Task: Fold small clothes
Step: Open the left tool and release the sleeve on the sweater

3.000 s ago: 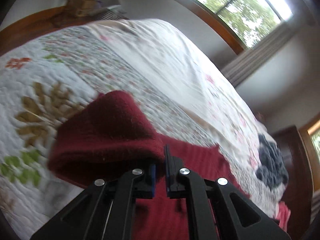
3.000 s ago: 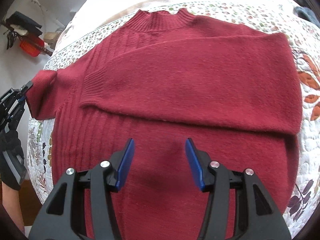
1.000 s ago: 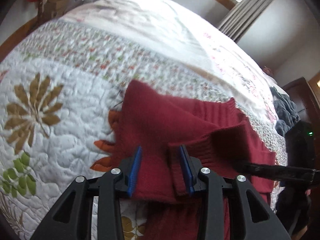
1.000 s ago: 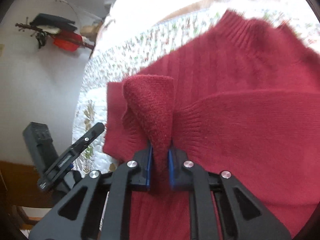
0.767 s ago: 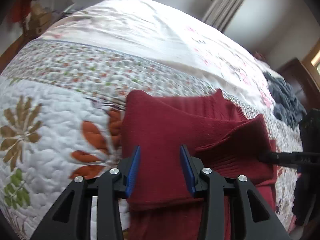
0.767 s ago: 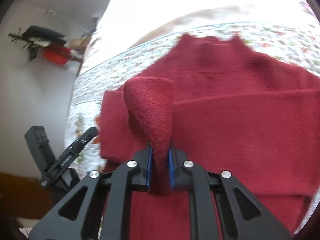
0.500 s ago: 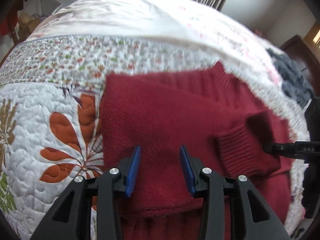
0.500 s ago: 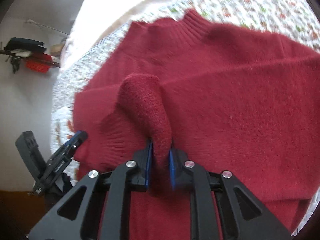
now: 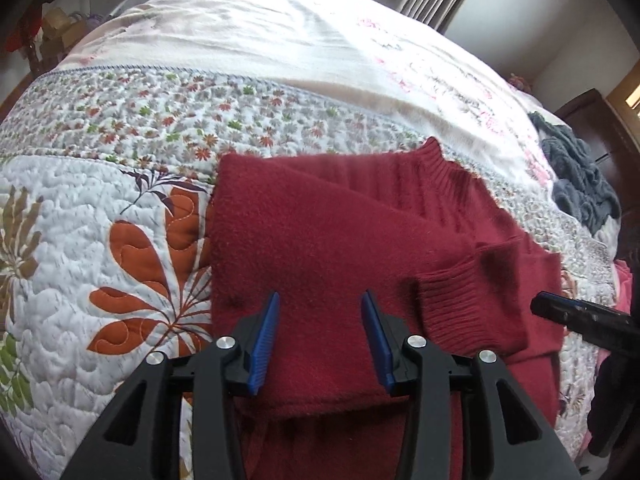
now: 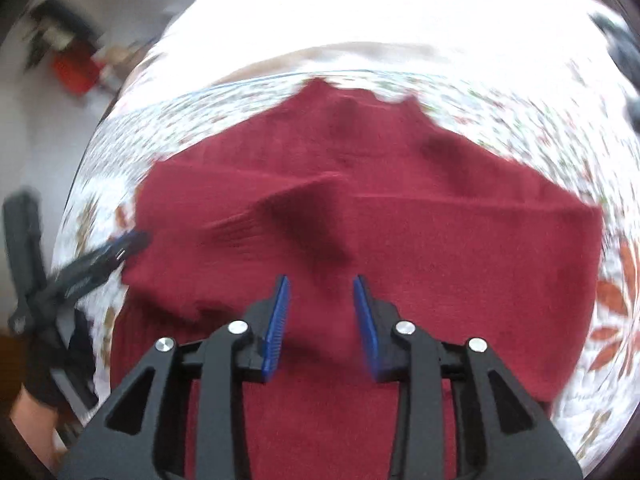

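Left wrist: red sweater (image 9: pixel 328 240), sleeves folded across.

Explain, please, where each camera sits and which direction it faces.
Left wrist: on the left gripper, open, facing across the dark red knitted sweater on the floral quilted bedspread; the right gripper's tip shows.
Right wrist: on the right gripper, open, looking down on the sweater toward its collar; the left gripper and a gloved hand show.
Shared: sweater, bedspread.
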Demonstrator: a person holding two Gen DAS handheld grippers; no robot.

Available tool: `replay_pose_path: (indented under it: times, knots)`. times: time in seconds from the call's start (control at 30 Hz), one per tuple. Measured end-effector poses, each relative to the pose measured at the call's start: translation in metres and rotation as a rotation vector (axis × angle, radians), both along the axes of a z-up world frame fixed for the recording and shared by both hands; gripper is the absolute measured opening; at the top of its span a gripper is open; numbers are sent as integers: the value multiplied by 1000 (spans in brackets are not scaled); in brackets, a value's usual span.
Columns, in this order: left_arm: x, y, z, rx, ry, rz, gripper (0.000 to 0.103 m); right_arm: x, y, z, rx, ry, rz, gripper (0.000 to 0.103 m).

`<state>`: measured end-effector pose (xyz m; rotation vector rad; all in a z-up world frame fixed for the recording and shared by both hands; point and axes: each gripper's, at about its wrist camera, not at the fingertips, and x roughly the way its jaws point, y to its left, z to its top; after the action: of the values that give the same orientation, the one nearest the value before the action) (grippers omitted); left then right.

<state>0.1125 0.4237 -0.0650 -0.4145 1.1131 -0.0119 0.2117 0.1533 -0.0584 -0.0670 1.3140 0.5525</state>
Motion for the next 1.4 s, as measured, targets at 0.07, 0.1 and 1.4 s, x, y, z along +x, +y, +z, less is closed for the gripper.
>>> replay_pose_path:
  times: [0.07,0.1,1.4]
  knots:
    - [0,-3,-1,-10,2,-14,46,-10,20,-1,-15,-4,87,46]
    - [0,-4,-2,-14,7,-18,46,-14,32,-4,-29,-10,127,46]
    - [13,-19,-21,51,39,-44,53,-1,-171,-57,217,176,-582,42]
